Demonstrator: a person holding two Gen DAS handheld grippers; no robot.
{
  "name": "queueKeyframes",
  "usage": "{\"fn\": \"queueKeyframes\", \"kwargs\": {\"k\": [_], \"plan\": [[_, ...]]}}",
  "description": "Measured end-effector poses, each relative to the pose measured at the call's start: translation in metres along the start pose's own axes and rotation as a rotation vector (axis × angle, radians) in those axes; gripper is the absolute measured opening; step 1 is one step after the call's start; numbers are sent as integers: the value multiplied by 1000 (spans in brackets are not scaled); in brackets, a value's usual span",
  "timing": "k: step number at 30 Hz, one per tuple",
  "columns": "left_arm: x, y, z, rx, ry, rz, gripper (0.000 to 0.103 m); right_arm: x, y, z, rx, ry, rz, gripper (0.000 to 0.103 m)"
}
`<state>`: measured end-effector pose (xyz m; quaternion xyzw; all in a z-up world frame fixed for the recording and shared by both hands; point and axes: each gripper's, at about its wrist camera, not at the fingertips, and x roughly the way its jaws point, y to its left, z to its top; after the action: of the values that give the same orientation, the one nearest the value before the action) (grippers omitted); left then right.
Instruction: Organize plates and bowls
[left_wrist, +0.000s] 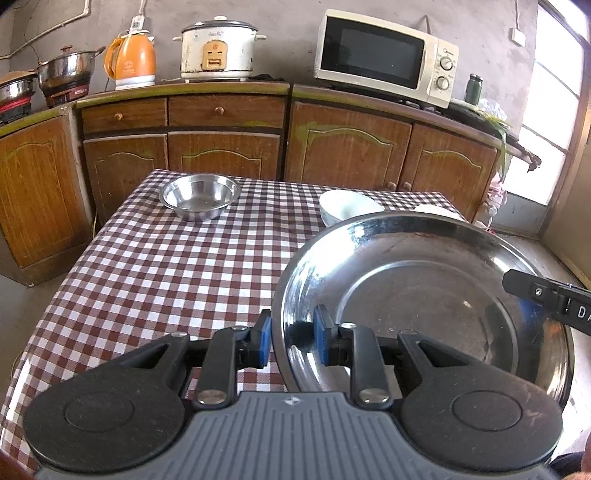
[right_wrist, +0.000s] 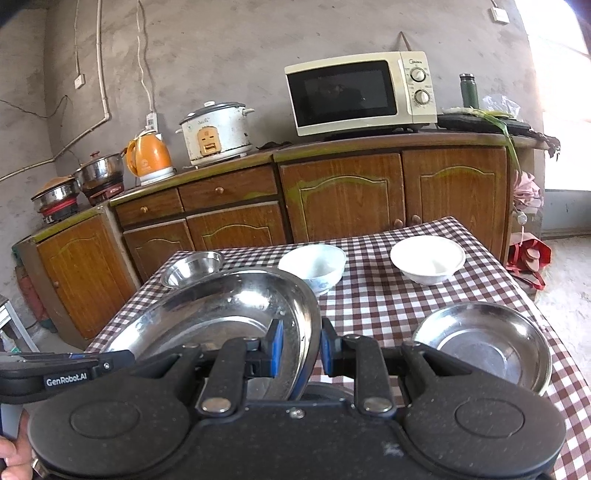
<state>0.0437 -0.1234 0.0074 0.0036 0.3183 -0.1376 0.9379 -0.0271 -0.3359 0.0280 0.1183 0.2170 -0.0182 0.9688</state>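
Note:
A large steel plate (left_wrist: 424, 288) is held over the near side of the checked table (left_wrist: 166, 266). My left gripper (left_wrist: 293, 339) is shut on its left rim, one blue pad inside the plate and one outside. My right gripper (right_wrist: 301, 347) is shut on the opposite rim of the same plate (right_wrist: 221, 310). A smaller steel plate (right_wrist: 484, 343) lies on the cloth to the right. Farther back stand a steel bowl (left_wrist: 199, 195), a white bowl with blue marks (right_wrist: 314, 266) and a plain white bowl (right_wrist: 428, 258).
Wooden cabinets (left_wrist: 221, 155) run behind the table and carry a microwave (left_wrist: 384, 59), a rice cooker (left_wrist: 218, 48), an orange kettle (left_wrist: 129, 61) and pots (left_wrist: 66, 72). A window (left_wrist: 554, 110) lights the right side. A red bag (right_wrist: 528, 258) lies on the floor by the table's far right corner.

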Motion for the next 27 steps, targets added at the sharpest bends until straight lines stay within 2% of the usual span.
{"fn": "queueKeyframes", "kwargs": {"k": [27], "plan": [[23,-26,-31,78,72,-32,25,-3,-37,-44,42,86,-70,28]]}}
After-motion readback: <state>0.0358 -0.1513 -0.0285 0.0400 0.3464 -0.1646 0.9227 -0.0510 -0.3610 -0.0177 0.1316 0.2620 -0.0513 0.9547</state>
